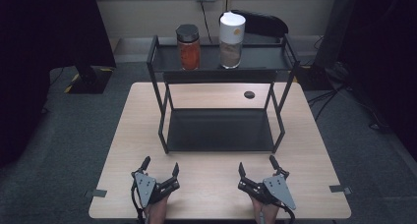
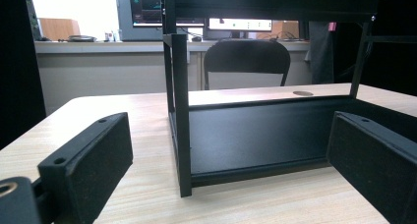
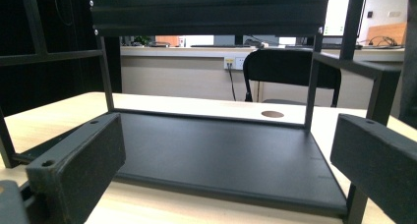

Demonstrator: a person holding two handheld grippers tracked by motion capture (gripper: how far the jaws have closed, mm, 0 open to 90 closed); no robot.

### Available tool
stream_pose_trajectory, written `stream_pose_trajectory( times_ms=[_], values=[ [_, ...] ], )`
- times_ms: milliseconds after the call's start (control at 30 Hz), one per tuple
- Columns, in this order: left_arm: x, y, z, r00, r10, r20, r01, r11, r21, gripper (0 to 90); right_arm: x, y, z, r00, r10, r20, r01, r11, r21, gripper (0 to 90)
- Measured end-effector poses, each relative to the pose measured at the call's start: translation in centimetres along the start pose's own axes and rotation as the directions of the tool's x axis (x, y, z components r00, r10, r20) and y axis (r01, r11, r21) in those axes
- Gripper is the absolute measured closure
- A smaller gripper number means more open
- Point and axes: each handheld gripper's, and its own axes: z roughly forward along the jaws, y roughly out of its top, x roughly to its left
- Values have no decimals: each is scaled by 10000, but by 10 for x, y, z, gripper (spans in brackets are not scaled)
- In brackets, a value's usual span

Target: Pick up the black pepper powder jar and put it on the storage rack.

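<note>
A black two-tier metal rack [image 1: 162, 106] stands in the middle of the wooden table [image 1: 314, 155]. On its top shelf sit a jar with orange contents and a dark lid [image 1: 189, 48] and a taller jar with a white lid [image 1: 231, 40]. The lower shelf [image 1: 220, 129] [image 3: 221, 160] is bare. My left gripper [image 1: 160, 169] [image 2: 231, 160] rests open near the table's front edge, facing the rack's front left post [image 2: 181, 111]. My right gripper [image 1: 255, 166] [image 3: 226, 165] is open too, at the front right, with nothing between its jaws.
A round cable hole [image 1: 249, 94] [image 3: 272, 114] lies in the tabletop behind the rack. A black chair [image 2: 247, 62] [image 3: 290, 69] stands beyond the far edge. Tape marks [image 1: 340, 188] sit at the table's front corners. Bare wood lies between the grippers and the rack.
</note>
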Motion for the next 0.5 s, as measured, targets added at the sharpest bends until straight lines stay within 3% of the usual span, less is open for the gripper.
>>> stream_pose_trajectory(
  times_ms=[500],
  values=[
    [0,0,0,10000,2,-1,-2,10000,3,28,3,-11,0,9997,-17,255,10,9996,274,0]
  ],
)
